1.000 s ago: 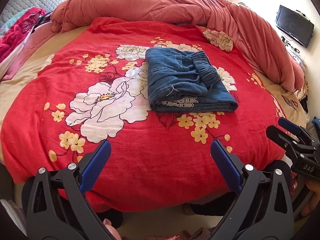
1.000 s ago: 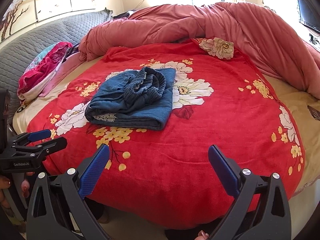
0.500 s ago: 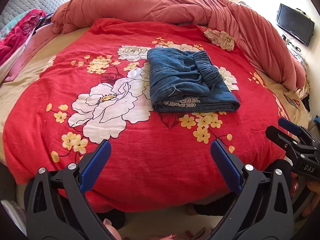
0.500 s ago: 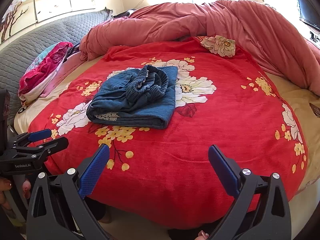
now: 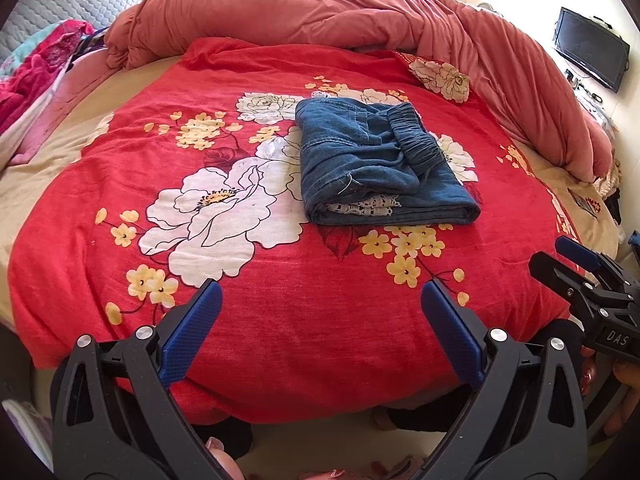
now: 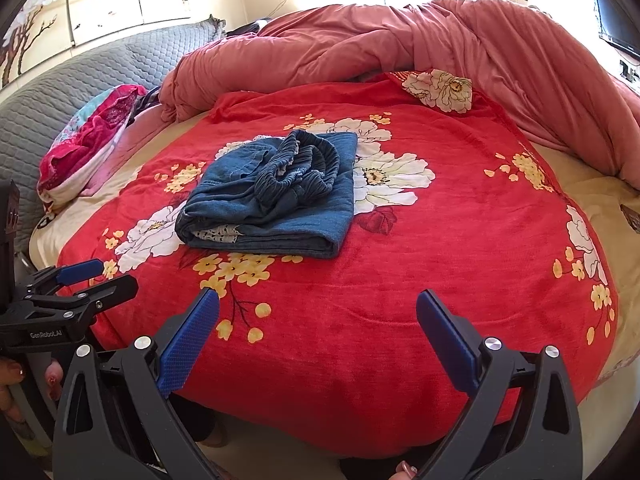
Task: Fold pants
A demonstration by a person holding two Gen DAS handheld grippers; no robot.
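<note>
Both grippers hang off the near edge of the bed — the left gripper (image 5: 320,312) and right gripper (image 6: 318,320) with jaws wide, holding nothing. Folded into a compact bundle, the pants (image 5: 380,168) lie mid-blanket (image 5: 240,280) — folding looks essentially finished.
</note>
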